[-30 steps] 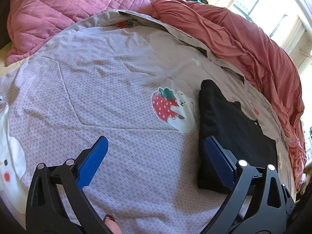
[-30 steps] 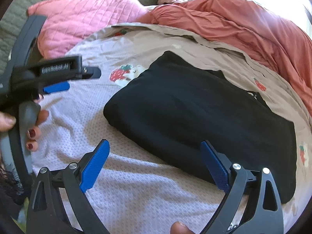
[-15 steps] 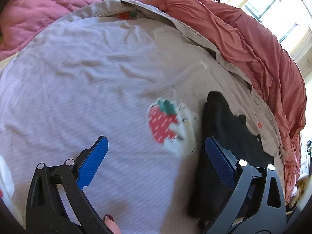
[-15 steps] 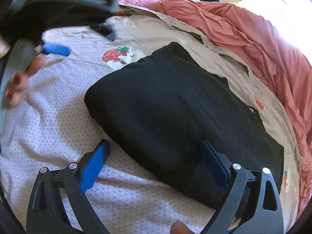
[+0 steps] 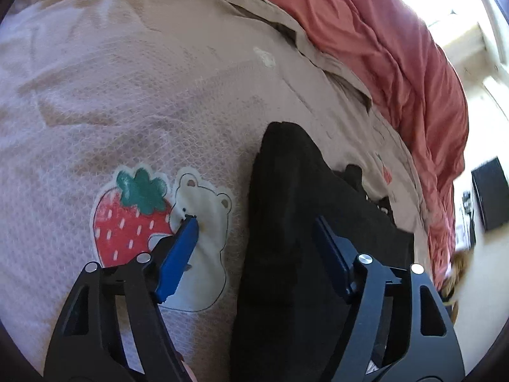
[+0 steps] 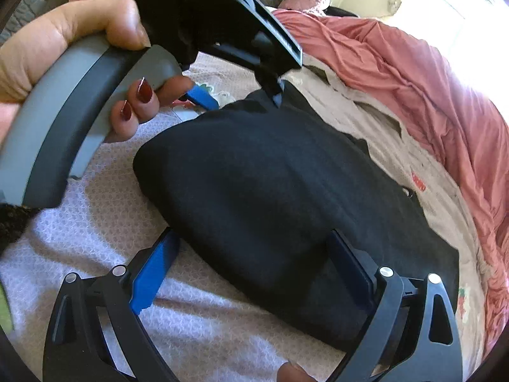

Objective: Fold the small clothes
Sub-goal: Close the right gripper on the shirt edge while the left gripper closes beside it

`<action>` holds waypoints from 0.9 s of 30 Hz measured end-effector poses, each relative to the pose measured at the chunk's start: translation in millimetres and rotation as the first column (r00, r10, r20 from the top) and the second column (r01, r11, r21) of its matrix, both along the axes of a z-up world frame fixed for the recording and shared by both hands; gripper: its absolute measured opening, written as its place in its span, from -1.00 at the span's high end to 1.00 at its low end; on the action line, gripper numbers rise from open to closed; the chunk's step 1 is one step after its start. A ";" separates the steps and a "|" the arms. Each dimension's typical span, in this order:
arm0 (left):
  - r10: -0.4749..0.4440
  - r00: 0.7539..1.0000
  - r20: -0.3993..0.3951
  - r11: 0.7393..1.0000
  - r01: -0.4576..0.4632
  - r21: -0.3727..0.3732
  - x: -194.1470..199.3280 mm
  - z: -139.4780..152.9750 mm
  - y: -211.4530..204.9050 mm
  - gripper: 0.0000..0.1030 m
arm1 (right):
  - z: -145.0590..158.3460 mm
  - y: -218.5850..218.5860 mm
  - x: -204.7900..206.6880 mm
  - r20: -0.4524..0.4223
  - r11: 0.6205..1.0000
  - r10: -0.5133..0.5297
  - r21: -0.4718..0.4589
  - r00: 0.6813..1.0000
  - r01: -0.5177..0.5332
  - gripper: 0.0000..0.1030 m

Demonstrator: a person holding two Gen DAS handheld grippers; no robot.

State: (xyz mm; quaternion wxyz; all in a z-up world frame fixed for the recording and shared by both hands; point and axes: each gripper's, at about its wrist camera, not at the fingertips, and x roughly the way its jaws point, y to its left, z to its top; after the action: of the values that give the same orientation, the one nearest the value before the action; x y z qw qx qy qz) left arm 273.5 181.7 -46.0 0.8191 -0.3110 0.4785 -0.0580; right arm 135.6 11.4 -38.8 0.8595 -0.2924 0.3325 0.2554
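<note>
A folded black garment [image 5: 302,191] lies on the patterned bedsheet [image 5: 127,95]. My left gripper [image 5: 254,222] straddles the garment's left edge: one blue pad sits over the strawberry-and-bear patch [image 5: 133,219], the other over the black cloth. Its jaws are closing, with the edge of the cloth between them and neither pad pressing on it. In the right wrist view the garment [image 6: 270,175] fills the middle. My right gripper [image 6: 253,235] stands open across its near edge, one finger over the sheet and one over the cloth. The left gripper [image 6: 240,99] is at the garment's far corner, held by a hand [image 6: 63,38].
A rumpled red duvet [image 5: 397,47] is heaped along the right side of the bed, also seen as the duvet [image 6: 413,73] in the right wrist view. A dark screen [image 5: 490,197] stands beyond the bed's right edge. Bare sheet [image 6: 95,222] spreads left of the garment.
My left gripper has swung toward the black garment and lower, from bare sheet to its left edge, and its jaws have narrowed. The right gripper has stayed nearly still, open over the near edge.
</note>
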 end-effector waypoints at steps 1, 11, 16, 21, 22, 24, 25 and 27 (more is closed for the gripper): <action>-0.025 1.000 0.003 1.000 0.025 0.012 1.8 0.1 -2.1 -0.26 | -1.3 2.2 -1.1 0.015 1.000 0.006 -0.007 1.000 -0.006 -0.81; -0.011 1.000 0.018 0.994 0.013 -0.111 8.4 -8.4 9.3 -0.29 | -3.6 15.8 4.9 0.125 0.998 0.020 -0.069 0.992 -0.012 -0.40; -0.002 1.000 0.012 0.988 0.004 -0.154 9.6 -9.9 12.9 -0.39 | 5.4 6.3 1.3 0.141 0.999 0.032 -0.003 0.989 -0.032 0.50; -0.028 1.000 0.008 0.986 0.029 -0.165 12.9 -8.1 1.2 -0.39 | 27.3 -20.0 7.4 0.083 0.985 -0.019 0.174 0.996 0.005 0.83; -0.033 0.999 0.009 0.985 0.034 -0.171 12.8 -7.9 -1.7 -0.39 | 30.2 -25.4 9.4 0.057 0.977 -0.032 0.214 0.998 0.019 0.84; -0.051 0.999 0.013 0.984 0.052 -0.169 13.0 -6.6 -9.3 -0.39 | 33.8 -34.9 14.2 0.008 0.961 -0.043 0.275 0.999 0.039 0.84; -0.060 0.998 0.014 0.984 0.062 -0.166 12.4 -6.5 -11.8 -0.39 | 34.5 -37.4 14.4 -0.001 0.956 -0.046 0.289 0.999 0.045 0.85; -0.087 0.996 0.015 0.983 0.088 -0.163 13.4 -6.0 -18.9 -0.36 | 35.0 -40.3 13.9 -0.013 0.952 -0.047 0.303 0.999 0.049 0.85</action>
State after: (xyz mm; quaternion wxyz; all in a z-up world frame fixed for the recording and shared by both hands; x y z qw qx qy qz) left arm 286.9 162.8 -52.0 0.7893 -0.3557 0.4822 -0.1342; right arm 149.5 -28.9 -3.9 0.8992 -0.1483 0.2988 0.2831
